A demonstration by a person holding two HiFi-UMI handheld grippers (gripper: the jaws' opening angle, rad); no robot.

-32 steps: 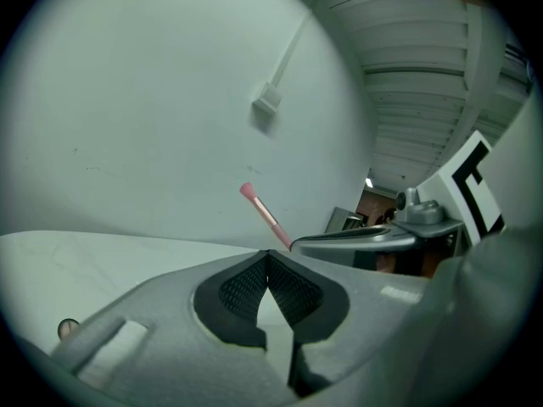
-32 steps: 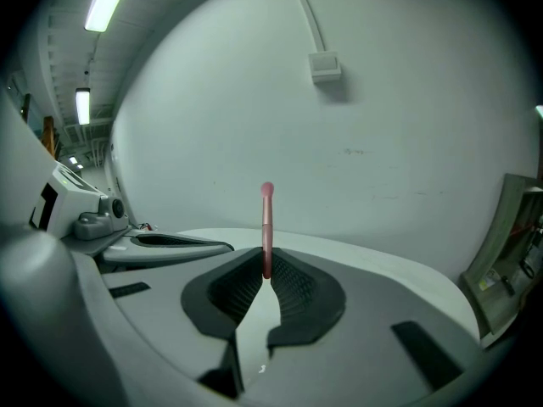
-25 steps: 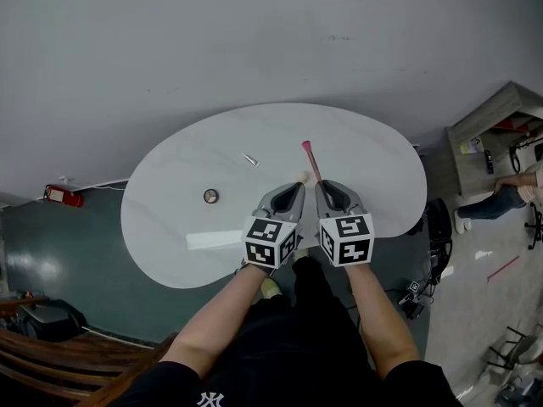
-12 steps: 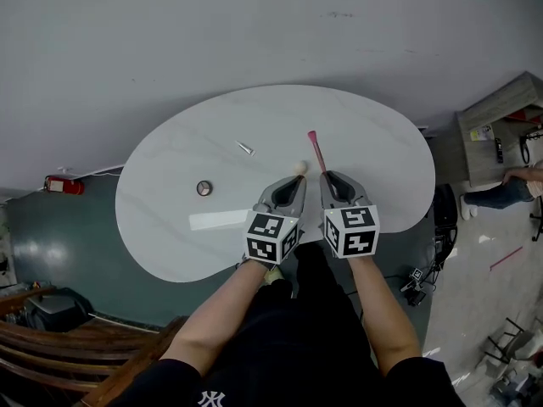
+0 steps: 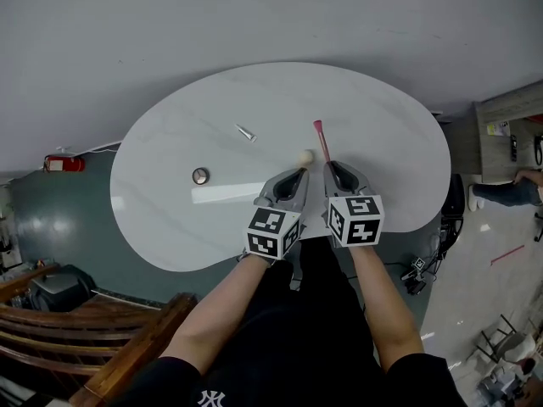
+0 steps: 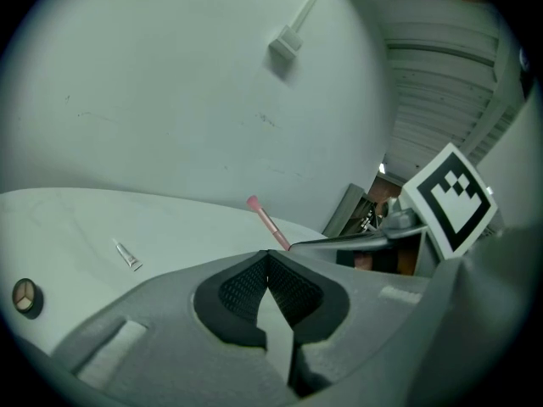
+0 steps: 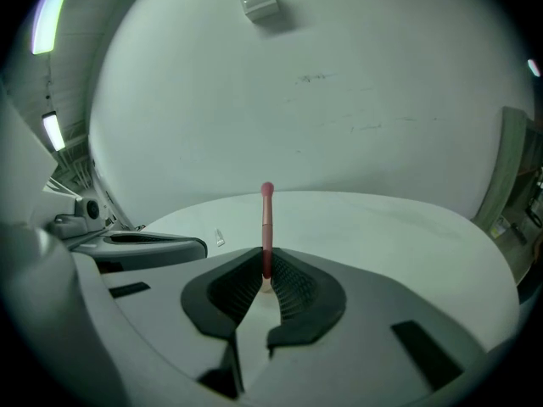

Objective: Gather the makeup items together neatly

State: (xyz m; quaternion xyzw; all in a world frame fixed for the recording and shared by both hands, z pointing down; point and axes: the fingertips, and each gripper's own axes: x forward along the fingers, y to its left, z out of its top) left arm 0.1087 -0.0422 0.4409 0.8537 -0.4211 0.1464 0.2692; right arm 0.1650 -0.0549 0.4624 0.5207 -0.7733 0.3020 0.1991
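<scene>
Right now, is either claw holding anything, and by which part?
The right claw grips the pink makeup brush by its near end, the rest sticking out forward. The left claw is shut, empty.

The bench (image 5: 170, 219) is white with faint grey veining. The makeup brush (image 7: 267, 219) is deep pink along its handle and paler pink at the tip. The little ball (image 5: 305, 156) is cream, the small tube (image 5: 247, 132) silvery white, and the round compact (image 5: 200, 175) dark-rimmed with beige segments. The left tool (image 5: 299, 175) and right tool (image 5: 329, 167) are grey with black ribbed pads and black-and-white square markers. The floor (image 5: 51, 219) is dark teal.
</scene>
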